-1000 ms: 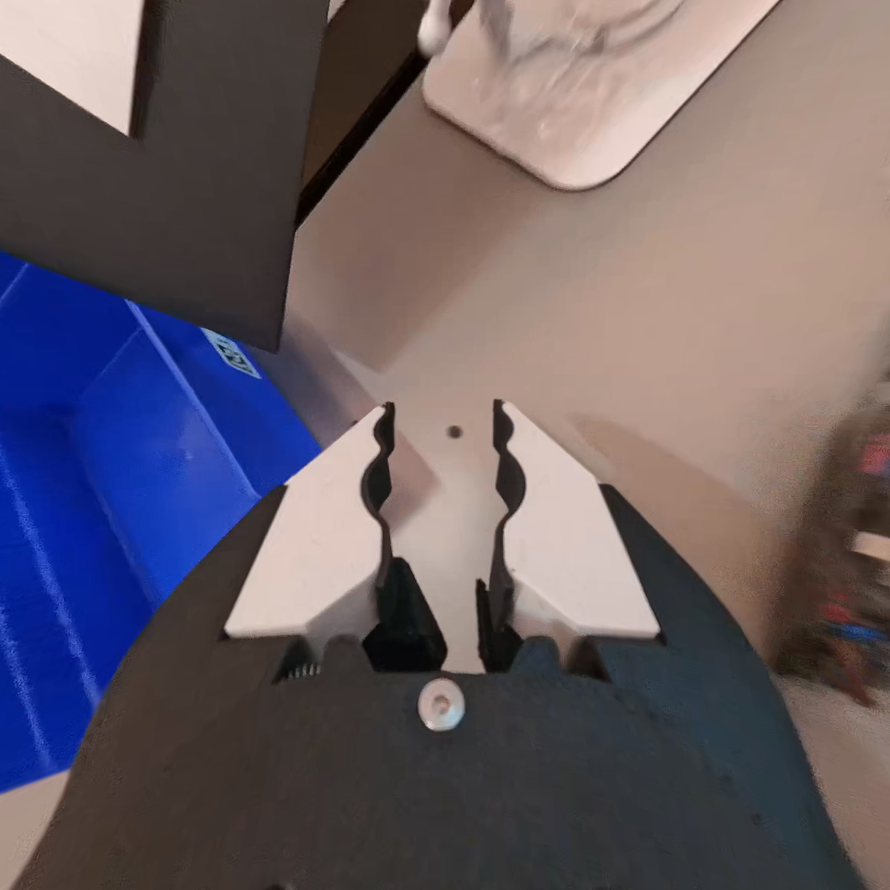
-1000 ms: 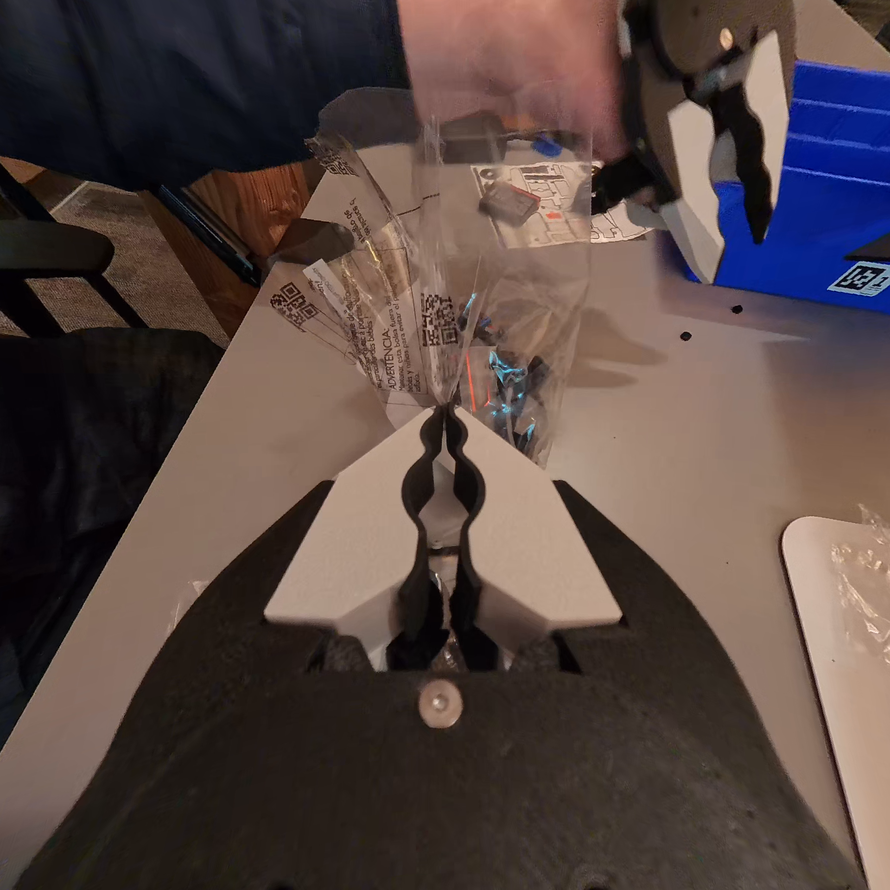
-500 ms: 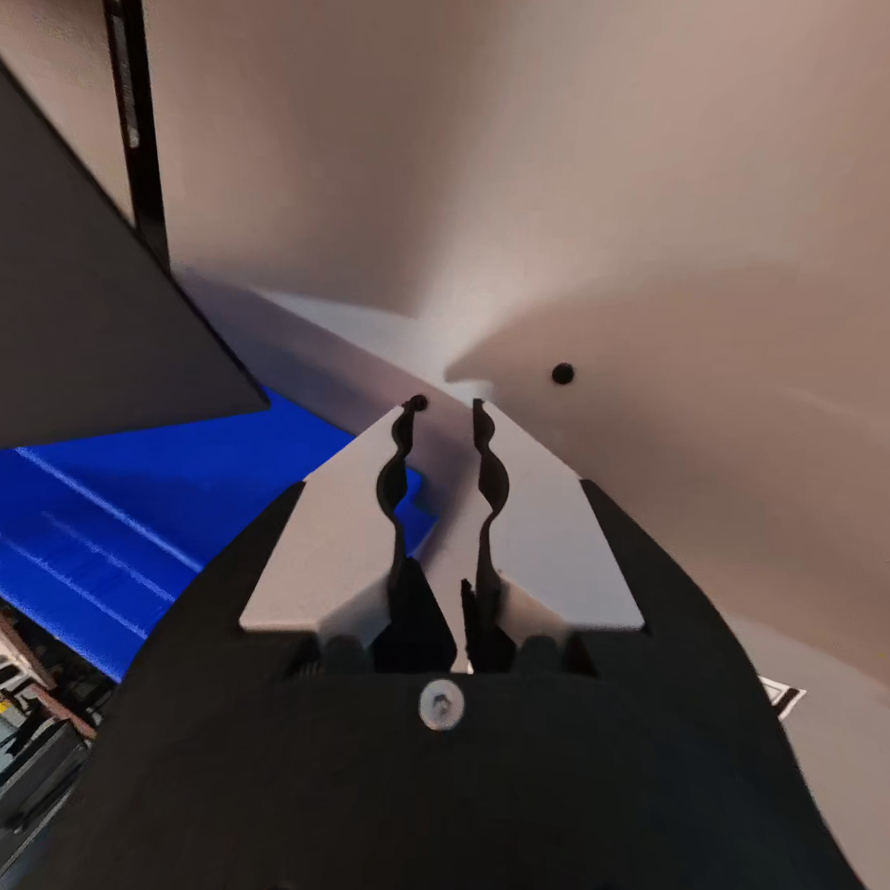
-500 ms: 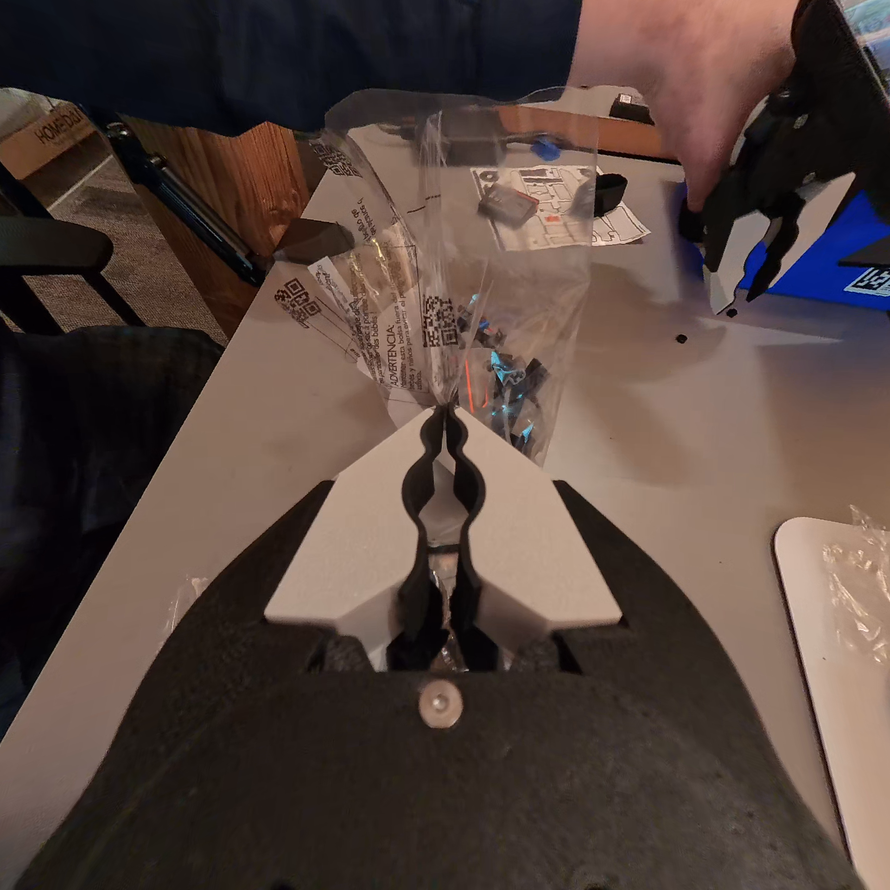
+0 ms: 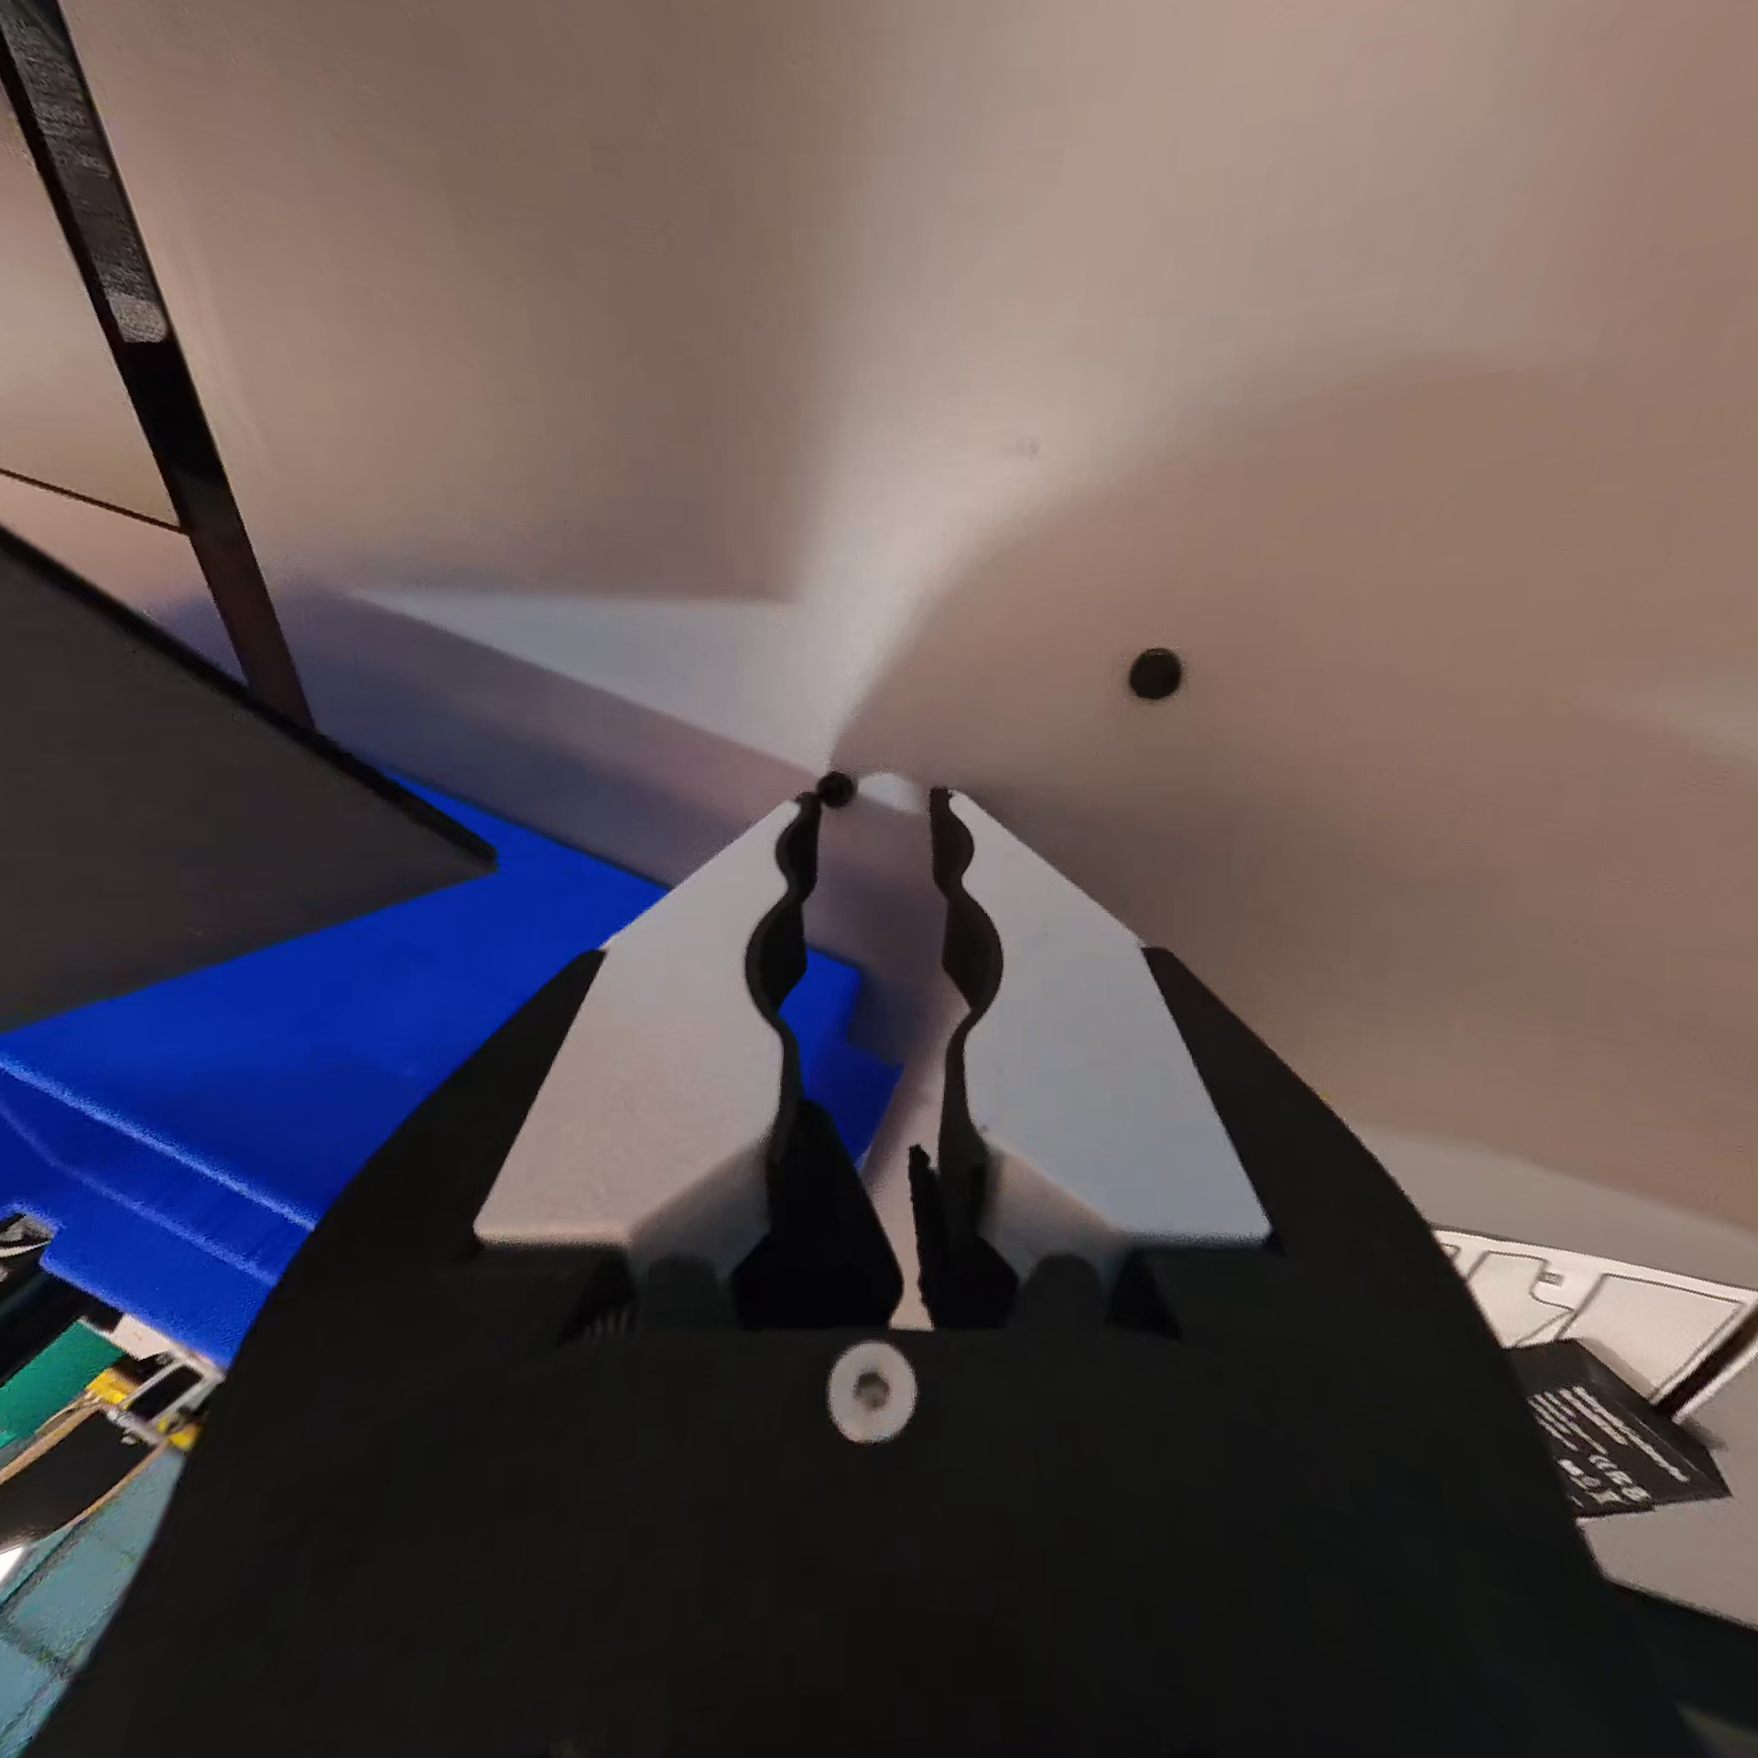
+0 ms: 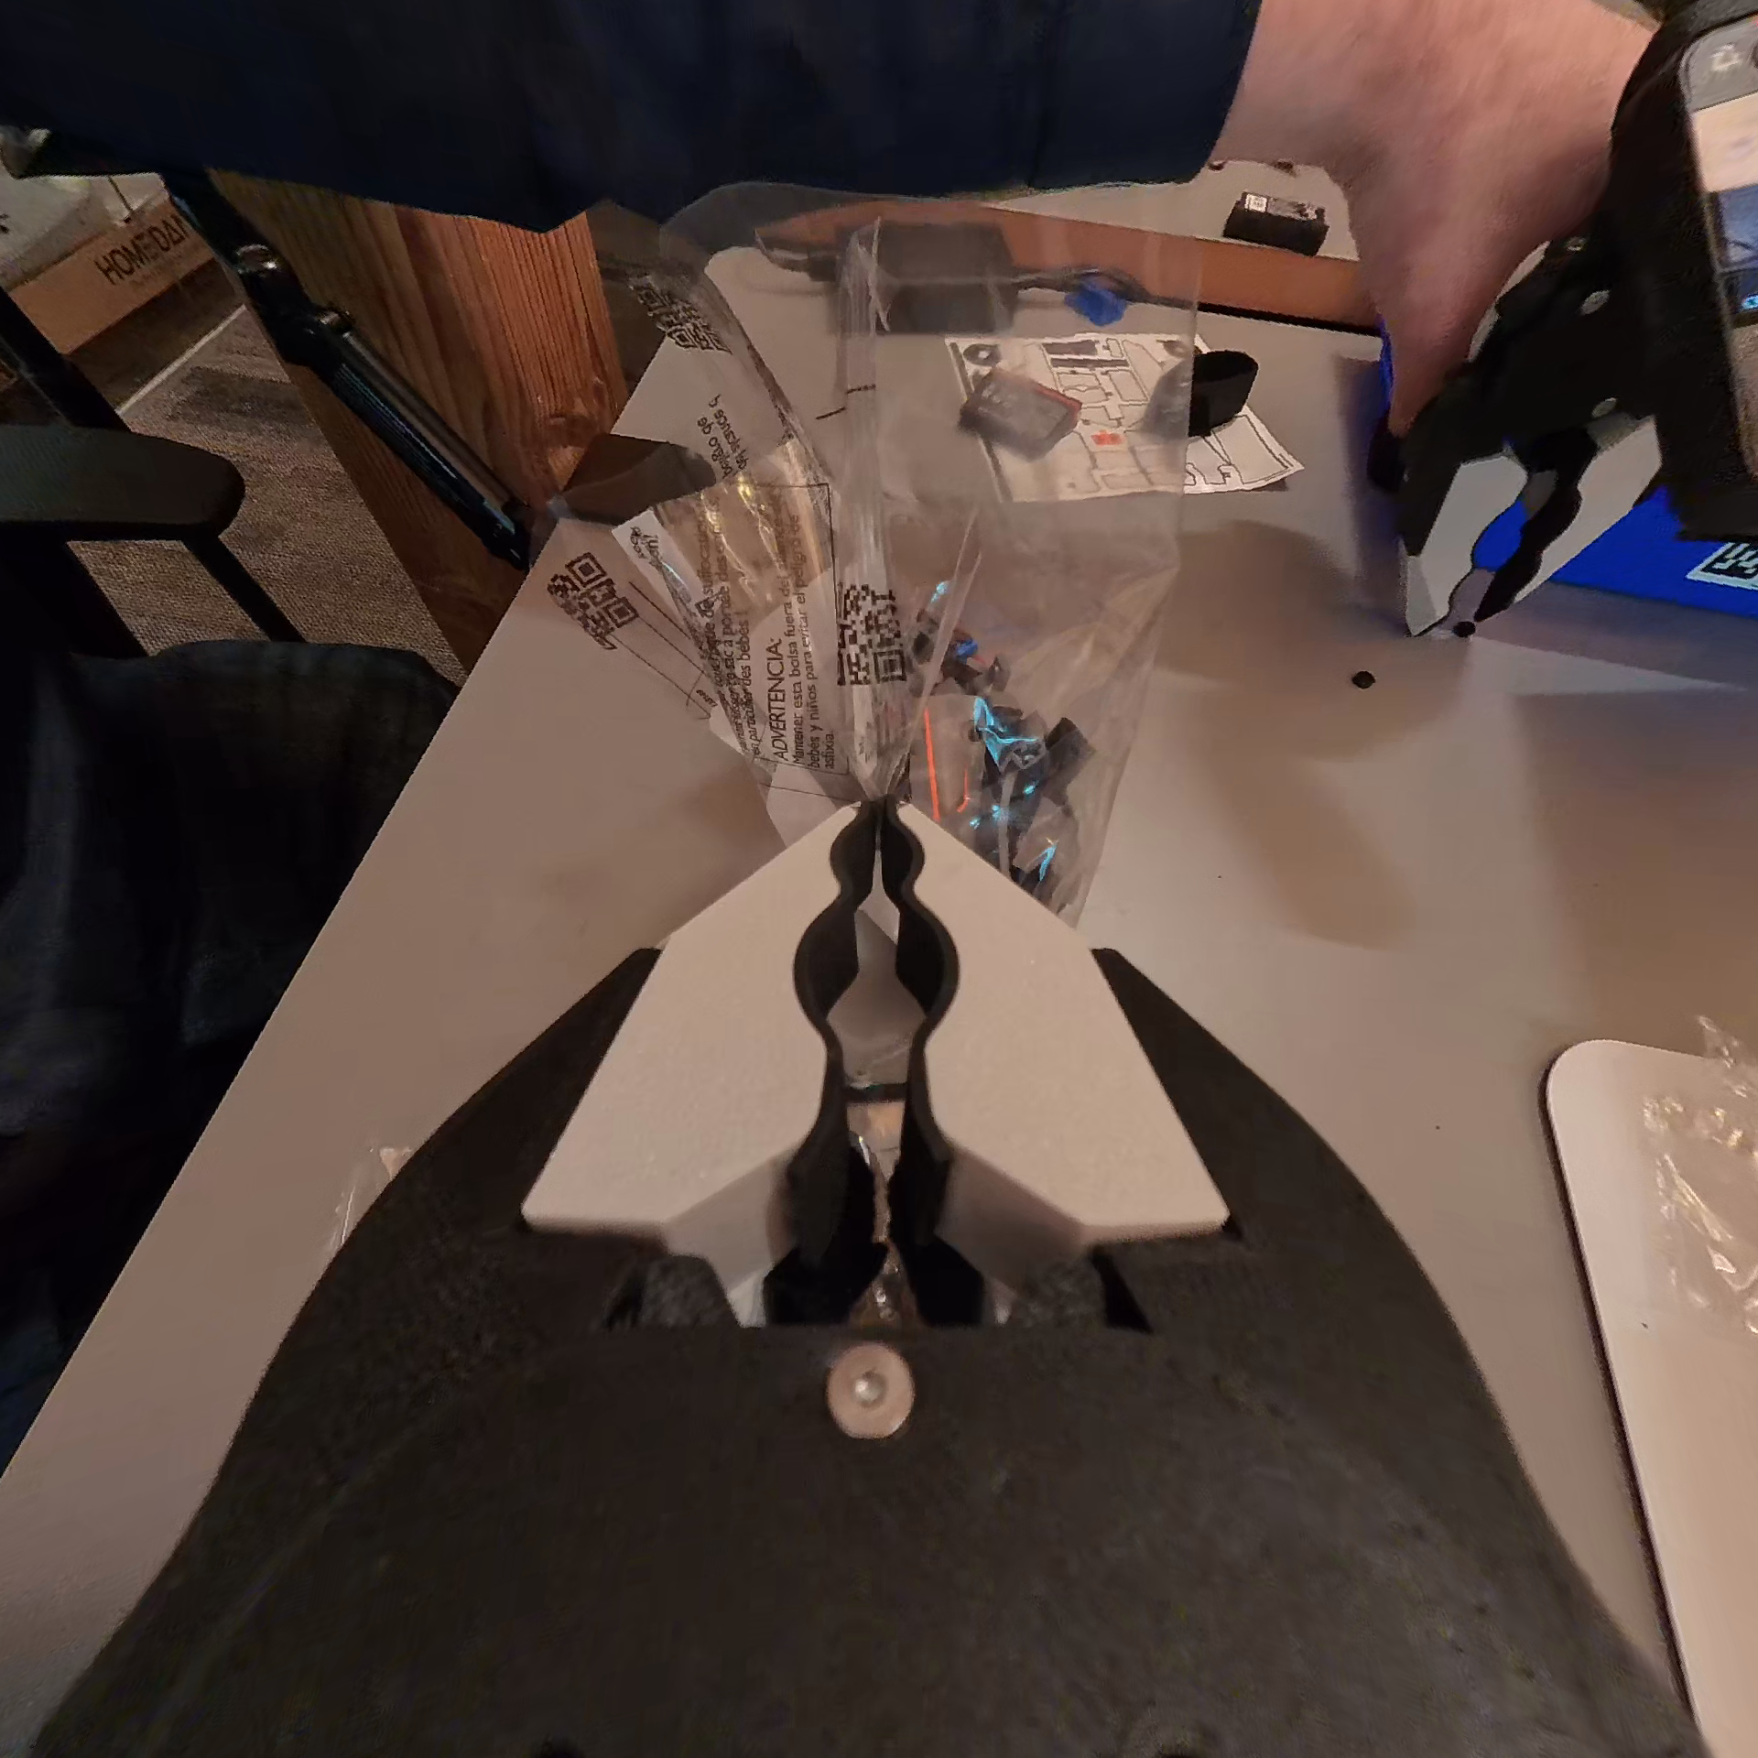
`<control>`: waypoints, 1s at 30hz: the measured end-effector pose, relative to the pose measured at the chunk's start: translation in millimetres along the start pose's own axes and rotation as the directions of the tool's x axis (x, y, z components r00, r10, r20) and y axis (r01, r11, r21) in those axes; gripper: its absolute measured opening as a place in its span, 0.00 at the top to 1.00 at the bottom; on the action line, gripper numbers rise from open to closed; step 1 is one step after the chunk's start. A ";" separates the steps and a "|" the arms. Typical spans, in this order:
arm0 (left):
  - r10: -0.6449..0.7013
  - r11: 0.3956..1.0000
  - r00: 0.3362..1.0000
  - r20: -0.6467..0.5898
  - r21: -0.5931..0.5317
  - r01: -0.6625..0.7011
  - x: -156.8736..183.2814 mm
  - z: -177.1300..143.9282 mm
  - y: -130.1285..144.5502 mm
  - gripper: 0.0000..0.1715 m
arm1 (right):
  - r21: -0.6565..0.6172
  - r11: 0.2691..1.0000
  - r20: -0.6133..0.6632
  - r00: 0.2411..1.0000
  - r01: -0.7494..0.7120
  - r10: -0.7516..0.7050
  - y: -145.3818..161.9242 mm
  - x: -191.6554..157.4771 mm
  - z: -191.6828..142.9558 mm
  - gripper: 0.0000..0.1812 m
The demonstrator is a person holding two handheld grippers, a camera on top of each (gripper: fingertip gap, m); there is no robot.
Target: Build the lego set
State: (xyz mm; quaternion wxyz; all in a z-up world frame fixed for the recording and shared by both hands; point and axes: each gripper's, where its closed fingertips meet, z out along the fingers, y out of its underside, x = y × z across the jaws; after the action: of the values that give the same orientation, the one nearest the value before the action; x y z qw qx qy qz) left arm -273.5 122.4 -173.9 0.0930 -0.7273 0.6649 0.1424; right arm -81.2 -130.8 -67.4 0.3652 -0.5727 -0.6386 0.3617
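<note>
My right gripper [image 6: 877, 807] is shut on the gathered end of a clear plastic bag [image 6: 999, 533] and holds it upright over the grey table [image 6: 1332, 951]. Small dark, blue and red lego pieces [image 6: 1008, 742] lie in the bag's lower part. My left gripper [image 5: 875, 797] is open, tips down on the table, and it also shows in the right wrist view [image 6: 1470, 609]. A small black round piece [image 5: 835, 788] lies at its left fingertip, not gripped. A second black round piece [image 5: 1154, 673] lies apart on the table; it also shows in the right wrist view [image 6: 1362, 679].
A blue bin [image 5: 285, 1094] stands just left of my left gripper. A printed instruction sheet [image 6: 1123, 419] with a dark packet [image 6: 1018, 409] lies at the table's far side. A white tray [image 6: 1655, 1332] with crumpled plastic sits at the right. The table edge runs along the left. The left gripper's tips are roughly 35 cm from the right gripper's.
My left gripper has swung down to the table beside the blue bin, its tips now at a small black piece, and its jaws have narrowed a little. My right gripper holds the bag still.
</note>
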 end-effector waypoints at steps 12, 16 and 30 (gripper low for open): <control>0.007 0.996 0.997 -0.074 -0.086 -0.014 -1.4 3.0 -1.3 0.90 | 0.001 1.000 0.004 1.000 0.001 -0.001 0.0 -0.4 -0.9 1.00; 0.007 0.997 0.990 -0.144 -0.069 -0.017 13.1 1.0 -4.8 0.99 | 0.002 1.000 0.005 1.000 0.000 0.000 0.2 -0.4 -1.6 1.00; -0.149 0.974 0.981 -0.124 0.150 0.167 18.7 -17.5 -33.6 0.79 | 0.009 1.000 0.007 1.000 0.004 -0.004 -1.3 -1.4 -3.4 1.00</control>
State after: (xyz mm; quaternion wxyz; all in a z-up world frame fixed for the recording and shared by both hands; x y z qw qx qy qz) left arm -237.2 102.4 -165.4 0.1247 -0.7749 0.6184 0.0398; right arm -78.7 -132.2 -64.8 0.3661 -0.5687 -0.6394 0.3658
